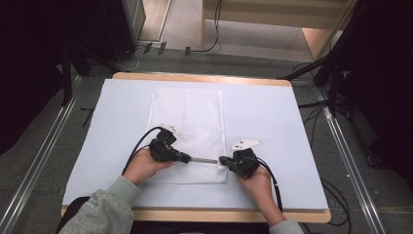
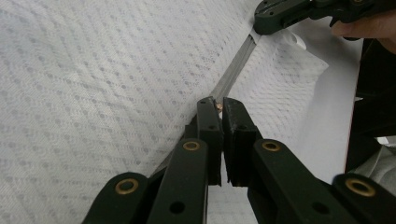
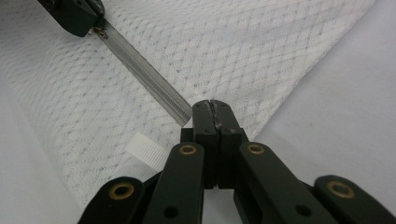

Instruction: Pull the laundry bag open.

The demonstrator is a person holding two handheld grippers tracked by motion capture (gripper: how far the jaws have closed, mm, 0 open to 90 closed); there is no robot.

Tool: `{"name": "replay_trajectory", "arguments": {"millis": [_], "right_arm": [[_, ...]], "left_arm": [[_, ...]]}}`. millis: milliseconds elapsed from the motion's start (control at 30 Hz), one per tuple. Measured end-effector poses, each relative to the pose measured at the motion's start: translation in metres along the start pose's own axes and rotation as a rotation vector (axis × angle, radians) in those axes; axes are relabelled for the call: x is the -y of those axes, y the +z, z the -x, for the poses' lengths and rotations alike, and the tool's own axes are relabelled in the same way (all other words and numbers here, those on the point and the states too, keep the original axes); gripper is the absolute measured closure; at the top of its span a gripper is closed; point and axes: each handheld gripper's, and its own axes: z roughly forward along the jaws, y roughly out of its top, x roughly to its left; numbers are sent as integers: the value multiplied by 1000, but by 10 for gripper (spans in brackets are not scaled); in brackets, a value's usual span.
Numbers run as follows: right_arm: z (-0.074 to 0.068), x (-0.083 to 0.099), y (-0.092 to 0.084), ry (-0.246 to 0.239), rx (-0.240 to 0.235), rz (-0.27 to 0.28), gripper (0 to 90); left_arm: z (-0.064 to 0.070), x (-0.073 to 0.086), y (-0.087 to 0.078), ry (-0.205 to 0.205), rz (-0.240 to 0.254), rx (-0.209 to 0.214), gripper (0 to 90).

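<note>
Clearly we are working a zipper (image 1: 203, 160) that runs along the near edge of a white mesh bag (image 1: 187, 117), which lies flat on the blue-white table cover (image 1: 272, 117). Our left gripper (image 2: 218, 105) has its jaws nearly closed, pinching the small brass zipper pull (image 2: 219, 107) partway along the zipper. Our right gripper (image 3: 211, 105) is clamped fully at the zipper's end, pinning the bag's corner. We judge the pull could slip from that thin pinch, or the mesh could bunch and jam the slider if the right grip gives way.
</note>
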Motion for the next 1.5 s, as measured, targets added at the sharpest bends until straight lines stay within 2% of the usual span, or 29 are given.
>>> {"name": "replay_trajectory", "arguments": {"millis": [167,567,800,1033,1233,1500], "right_arm": [[0,0,0,2,-4,3,900],[0,0,0,5,-5,3,900],[0,1,0,12,-9,2,900],[1,1,0,11,-11,3,900],[1,0,0,10,-12,1,900],[1,0,0,2,-14,-3,900]], "left_arm": [[-3,2,-4,-10,4,7,880],[-12,14,-24,-27,14,-13,881],[-20,26,-39,-38,16,-42,880],[-25,35,-51,-46,26,-53,880],[-30,41,-57,-68,29,-61,880],[-39,54,-71,-120,30,-67,881]]}}
